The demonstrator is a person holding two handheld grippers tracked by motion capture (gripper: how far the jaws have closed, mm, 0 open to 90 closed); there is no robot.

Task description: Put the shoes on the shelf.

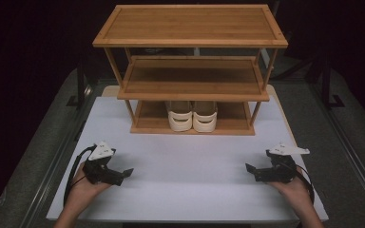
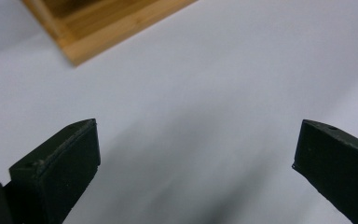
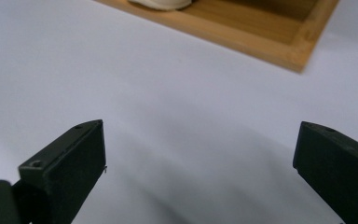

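High view: three-tier bamboo wooden shoe rack (image 1: 190, 71) stands at top centre of frame, on the far part of the white-topped bench (image 1: 185, 180). Pair of cream-white slip-on shoes (image 1: 192, 115) sits on the rack's bottom shelf, approx. centre, the two side by side & touching, toes toward the lower edge of frame. Top & middle shelves carry nothing.

Left claw (image 1: 126, 173) is at lower left of frame, held in a hand (image 1: 83, 187), low over the bench, jaws pointing toward frame centre. Right claw (image 1: 251, 171) is at lower right, held in the other hand (image 1: 294, 187), jaws also pointing inward. Both well apart from each other and from the rack; bare white bench between them.

Left gripper view: left claw (image 2: 193, 154) wide open, nothing between the jaws, just white bench below; a corner of the rack's base at upper left of frame.

Right gripper view: right claw (image 3: 198, 154) also wide open, holding nothing; rack's bottom shelf edge runs across the top of frame w/ the toe of one shoe (image 3: 161, 3) at top centre.
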